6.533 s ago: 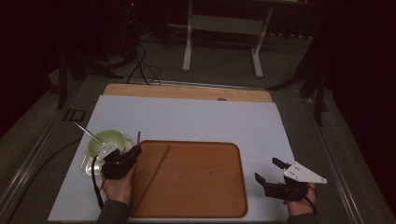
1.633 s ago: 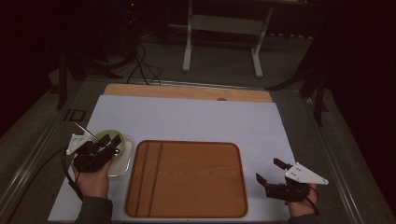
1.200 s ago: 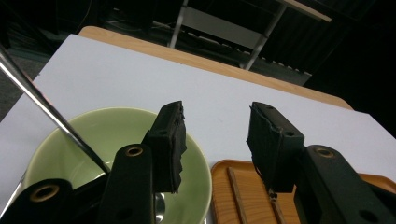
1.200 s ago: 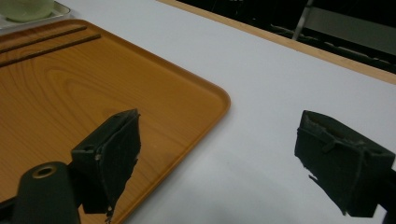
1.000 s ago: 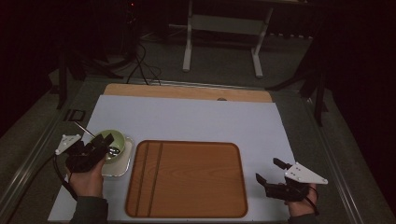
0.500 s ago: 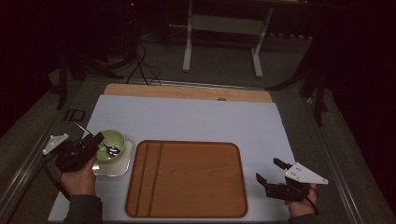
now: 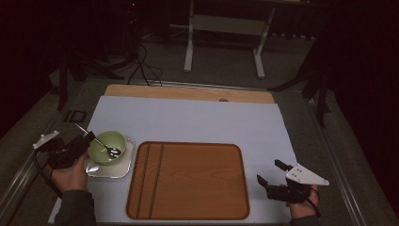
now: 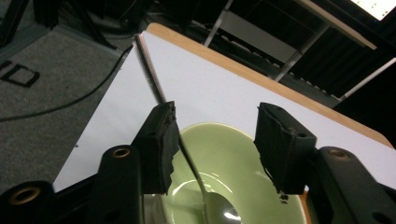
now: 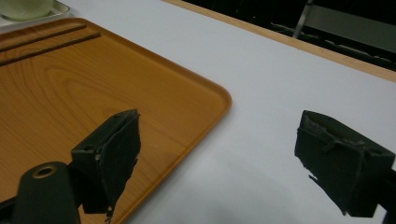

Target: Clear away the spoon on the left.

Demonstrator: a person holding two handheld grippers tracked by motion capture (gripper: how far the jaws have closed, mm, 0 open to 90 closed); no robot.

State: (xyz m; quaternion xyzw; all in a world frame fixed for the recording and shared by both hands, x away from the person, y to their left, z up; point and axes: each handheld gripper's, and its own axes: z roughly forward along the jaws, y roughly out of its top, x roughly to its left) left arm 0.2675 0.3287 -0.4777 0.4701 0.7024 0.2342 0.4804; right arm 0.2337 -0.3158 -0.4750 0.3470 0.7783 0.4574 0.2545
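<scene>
In the high view my left gripper [image 7: 80, 146] sits at the lower left of the frame, at the left edge of the white mat, just beside the green bowl [image 7: 107, 147]; the bowl stands on a small pale square tray [image 7: 123, 165], and a spoon [image 7: 109, 149] lies in it with its handle sticking up and out toward the upper left, past my jaws; in the left gripper view the jaws stand apart with the bowl [image 8: 224, 168] low in the frame between and beyond them, and the spoon handle [image 8: 156, 91] runs from the upper left down along the inner face of the left-hand jaw; whether it touches that pad I cannot tell; these jaws have just been opening, and nothing is pinched between them; the wooden tray [image 7: 188, 181] fills the lower middle of the high view, its left rim just beside the pale square tray; my right gripper [image 7: 282, 181] rests at the lower right of that frame, on the mat right of the wooden tray, jaws wide apart and holding nothing; in the right gripper view the wooden tray [image 9: 116, 88] spreads across the left half, the white table [image 9: 289, 79] across the right.
</scene>
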